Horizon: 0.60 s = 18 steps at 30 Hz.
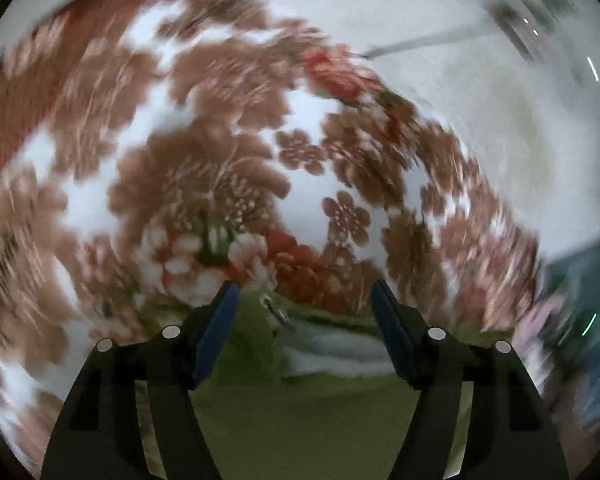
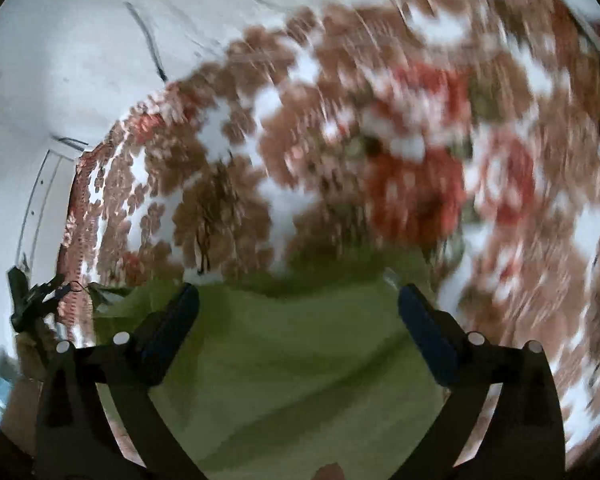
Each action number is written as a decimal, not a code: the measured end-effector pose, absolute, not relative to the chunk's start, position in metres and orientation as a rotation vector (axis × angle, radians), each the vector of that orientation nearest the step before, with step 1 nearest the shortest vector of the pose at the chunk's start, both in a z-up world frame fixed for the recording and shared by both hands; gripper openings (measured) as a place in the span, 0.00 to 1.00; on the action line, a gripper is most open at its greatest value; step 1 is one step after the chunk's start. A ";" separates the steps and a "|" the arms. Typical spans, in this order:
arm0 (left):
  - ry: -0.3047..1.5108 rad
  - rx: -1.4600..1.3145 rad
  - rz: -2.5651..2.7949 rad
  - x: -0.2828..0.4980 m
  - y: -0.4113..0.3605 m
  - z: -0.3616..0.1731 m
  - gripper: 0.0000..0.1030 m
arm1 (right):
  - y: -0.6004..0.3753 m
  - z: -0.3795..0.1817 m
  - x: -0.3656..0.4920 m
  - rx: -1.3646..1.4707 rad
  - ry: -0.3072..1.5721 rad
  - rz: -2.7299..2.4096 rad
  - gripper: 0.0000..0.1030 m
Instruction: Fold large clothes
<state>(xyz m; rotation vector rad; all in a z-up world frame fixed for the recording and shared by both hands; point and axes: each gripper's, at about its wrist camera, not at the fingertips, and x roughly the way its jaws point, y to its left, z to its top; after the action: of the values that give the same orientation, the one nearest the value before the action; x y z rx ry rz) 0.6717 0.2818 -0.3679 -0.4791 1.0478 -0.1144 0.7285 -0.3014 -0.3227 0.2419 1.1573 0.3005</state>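
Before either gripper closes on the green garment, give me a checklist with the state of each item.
1. Left gripper open: ok.
2. Right gripper open: ok.
3. Green garment lies below the right gripper's fingers: ok.
4. Garment's zipper pull between the left fingers: ok, though contact cannot be judged.
5. Garment spread flat on the floral bedsheet: cannot tell, too little of it shows.
6. Sharp view: not ok, both are motion-blurred.
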 end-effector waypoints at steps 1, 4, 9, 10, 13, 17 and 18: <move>1.045 -0.379 -0.147 0.666 0.267 -0.364 0.66 | -0.297 -0.316 0.729 0.204 1.131 0.289 0.96; 1.049 -0.054 -0.250 0.643 0.210 -0.366 0.66 | -0.283 -0.311 0.720 0.077 1.097 0.251 0.96; 1.188 0.173 -0.288 0.626 0.162 -0.431 0.65 | -0.250 -0.353 0.655 -0.201 1.114 0.183 0.95; 1.187 0.151 -0.274 0.631 0.163 -0.442 0.65 | -0.248 -0.363 0.643 -0.226 1.122 0.168 0.95; 1.175 0.106 -0.190 0.659 0.176 -0.456 0.65 | -0.243 -0.406 0.614 -0.295 1.176 0.137 0.95; 1.197 0.034 -0.091 0.697 0.201 -0.475 0.68 | -0.238 -0.440 0.608 -0.364 1.185 0.077 0.95; 1.199 0.052 -0.082 0.701 0.204 -0.481 0.68 | -0.236 -0.444 0.609 -0.371 1.184 0.078 0.95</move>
<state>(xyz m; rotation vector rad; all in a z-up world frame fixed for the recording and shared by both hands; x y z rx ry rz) 0.7010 0.2038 -0.4805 0.0522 1.1992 -0.0818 0.6092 -0.2356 -0.4443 -0.3706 1.1843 0.0784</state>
